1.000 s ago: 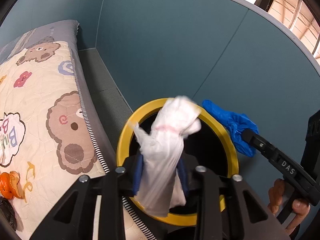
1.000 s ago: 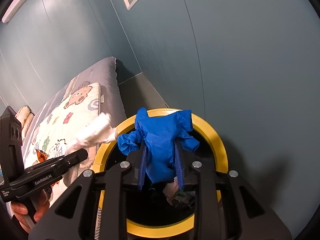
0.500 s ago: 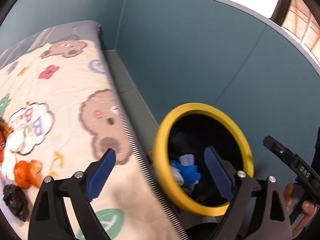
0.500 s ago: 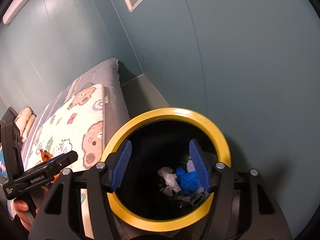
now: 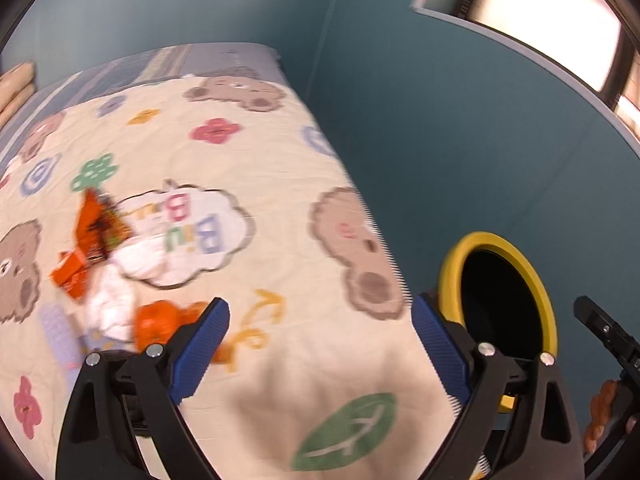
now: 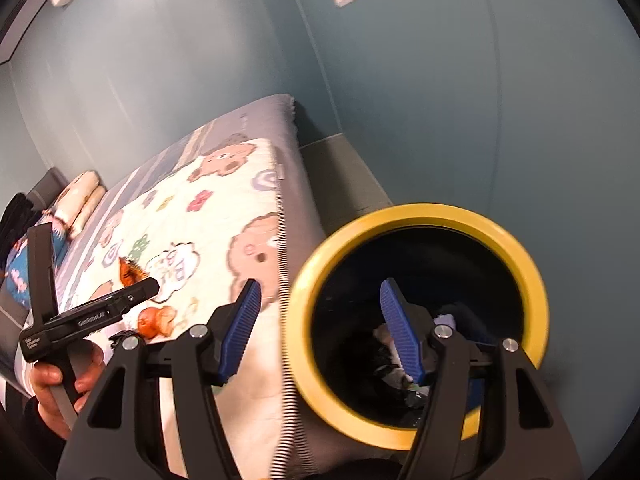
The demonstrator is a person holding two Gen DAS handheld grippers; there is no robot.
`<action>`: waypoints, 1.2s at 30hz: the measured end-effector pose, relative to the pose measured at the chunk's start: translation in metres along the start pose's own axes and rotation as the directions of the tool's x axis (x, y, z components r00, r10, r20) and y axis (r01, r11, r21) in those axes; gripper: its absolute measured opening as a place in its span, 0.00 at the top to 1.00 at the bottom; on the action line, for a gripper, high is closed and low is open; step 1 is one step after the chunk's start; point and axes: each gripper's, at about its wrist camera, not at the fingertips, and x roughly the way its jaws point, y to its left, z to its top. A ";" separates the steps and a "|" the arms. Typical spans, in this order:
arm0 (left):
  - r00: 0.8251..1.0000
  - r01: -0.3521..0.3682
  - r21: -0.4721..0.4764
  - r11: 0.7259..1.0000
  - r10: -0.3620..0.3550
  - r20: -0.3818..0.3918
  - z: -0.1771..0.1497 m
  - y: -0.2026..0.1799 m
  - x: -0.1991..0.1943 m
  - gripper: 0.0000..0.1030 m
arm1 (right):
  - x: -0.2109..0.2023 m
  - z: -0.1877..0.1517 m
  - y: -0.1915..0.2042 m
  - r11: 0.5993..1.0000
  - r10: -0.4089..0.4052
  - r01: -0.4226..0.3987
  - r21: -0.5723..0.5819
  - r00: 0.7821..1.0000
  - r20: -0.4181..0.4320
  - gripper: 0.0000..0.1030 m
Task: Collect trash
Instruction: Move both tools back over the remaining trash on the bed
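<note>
A black bin with a yellow rim (image 5: 532, 276) (image 6: 520, 256) stands beside the bed, with crumpled trash (image 6: 390, 350) at its bottom. My left gripper (image 5: 320, 320) is open and empty above the bear-print quilt (image 5: 260, 152). On the quilt at its left lie an orange wrapper (image 5: 92, 228), white tissue (image 5: 112, 304) and orange peel (image 5: 156, 324) (image 6: 154, 320). My right gripper (image 6: 320, 300) is open and empty, astride the bin's near rim. The left gripper's body (image 6: 88, 314) shows in the right wrist view.
Teal walls (image 5: 440, 120) close in behind the bin and the bed. A grey floor strip (image 6: 340, 180) runs between bed and wall. Pillows (image 6: 78, 196) lie at the bed's far end. The quilt's striped edge (image 6: 286, 320) runs next to the bin.
Both grippers opened and dropped the white tissue and the blue glove into the bin. The left gripper then swung left over the quilt; the right shifted left to the bin's rim.
</note>
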 end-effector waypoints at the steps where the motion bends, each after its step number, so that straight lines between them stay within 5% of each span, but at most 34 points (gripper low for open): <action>1: 1.000 -0.010 -0.012 1.000 0.010 0.002 0.000 0.008 -0.002 0.14 | 0.002 0.000 0.006 1.000 0.007 -0.007 -0.008 1.000 -0.003 0.42; 24: 0.969 -0.249 -0.202 0.947 0.246 -0.039 -0.032 0.182 -0.037 0.14 | 0.059 -0.016 0.153 0.965 0.148 -0.173 -0.195 0.980 -0.136 0.42; 36: 0.961 -0.273 -0.283 0.919 0.252 -0.110 -0.056 0.233 -0.025 0.14 | 0.087 -0.044 0.219 0.919 0.225 -0.289 -0.269 0.943 -0.244 0.42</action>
